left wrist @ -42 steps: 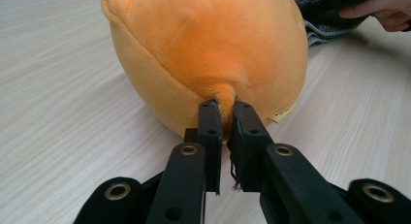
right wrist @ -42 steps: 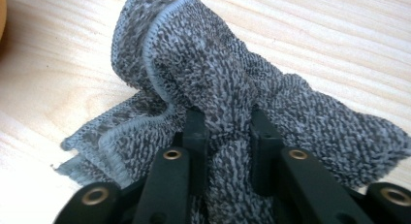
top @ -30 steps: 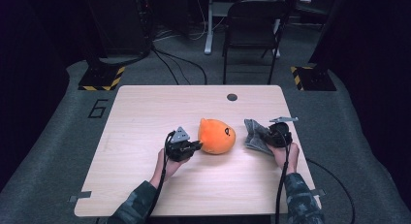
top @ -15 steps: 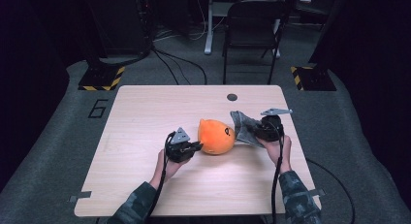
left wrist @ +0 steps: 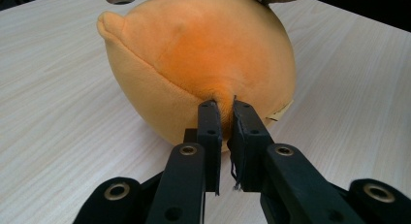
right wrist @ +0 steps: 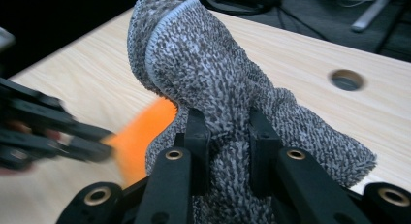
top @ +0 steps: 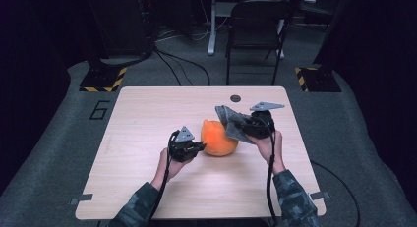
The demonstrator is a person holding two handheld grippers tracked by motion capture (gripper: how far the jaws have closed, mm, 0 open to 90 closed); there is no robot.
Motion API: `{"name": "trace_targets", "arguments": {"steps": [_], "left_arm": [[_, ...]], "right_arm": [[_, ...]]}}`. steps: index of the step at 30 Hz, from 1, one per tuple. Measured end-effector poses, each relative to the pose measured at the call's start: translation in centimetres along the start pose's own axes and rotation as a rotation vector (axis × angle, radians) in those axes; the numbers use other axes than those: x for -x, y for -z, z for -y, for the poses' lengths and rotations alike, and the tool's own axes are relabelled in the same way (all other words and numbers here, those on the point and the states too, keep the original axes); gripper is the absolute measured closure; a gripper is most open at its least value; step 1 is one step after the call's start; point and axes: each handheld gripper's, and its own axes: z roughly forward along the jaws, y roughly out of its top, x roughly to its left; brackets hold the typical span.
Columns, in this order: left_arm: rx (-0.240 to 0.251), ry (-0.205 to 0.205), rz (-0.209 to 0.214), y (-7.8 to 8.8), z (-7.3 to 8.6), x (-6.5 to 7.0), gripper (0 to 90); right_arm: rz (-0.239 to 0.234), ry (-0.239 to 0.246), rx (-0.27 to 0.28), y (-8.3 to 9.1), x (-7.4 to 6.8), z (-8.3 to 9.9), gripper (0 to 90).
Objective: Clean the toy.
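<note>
- The right gripper (top: 246,129) has moved. 1 second ago it held the grey cloth (top: 232,122) well off to the right of the orange plush toy (top: 218,137). Now the cloth hangs over the toy's right side and looks to touch it.
- The right gripper's jaws are nearly closed and pinch a fold of the grey cloth (right wrist: 218,88), which stands up between them.
- The left gripper (top: 191,149) has not moved. Its jaws are nearly closed too, and they nip a bit of the orange plush toy (left wrist: 203,54) low on its near side.
- I think the left gripper holds the toy steady so the cloth can wipe or cover it. That work looks like it is just starting.
- The toy sits near the middle of the wooden table (top: 147,119), a bit to the right.
- The left half of the table is bare, so there is lots of room there.
- A small round hole (top: 235,98) is in the table behind the cloth, near the back edge.
- The right gripper is nearer the right edge, but still has room.
- A chair (top: 255,25) stands on the floor behind the table, well apart.
</note>
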Motion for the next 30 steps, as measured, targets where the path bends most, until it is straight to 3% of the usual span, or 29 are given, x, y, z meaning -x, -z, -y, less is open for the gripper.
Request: {"name": "trace_targets", "arguments": {"steps": [5, 10, 16, 21, 30], "left_arm": [[0.009, 0.002, 0.011, 0.0, 0.0, 0.1, 83.5], [0.025, -0.013, 0.017, -0.1, 0.0, 0.4, 83.8], [-0.007, -0.018, 0.012, -0.3, 0.1, 0.3, 83.9], [0.001, -0.016, 0.013, -0.2, 0.1, 0.4, 84.1], [0.009, -0.015, 0.034, -0.2, 0.3, 0.1, 84.1]], "right_arm": [[-0.075, 0.005, -0.014, -2.0, -2.5, -0.5, 75.1], [-0.085, 0.034, -0.028, -4.1, -3.9, 0.4, 74.4], [-0.051, 0.080, -0.077, -6.0, -4.1, 1.4, 74.4], [-0.008, 0.122, -0.081, -5.7, -4.2, 1.3, 74.2], [0.003, 0.101, -0.084, -5.0, -3.3, 1.4, 73.9]]}}
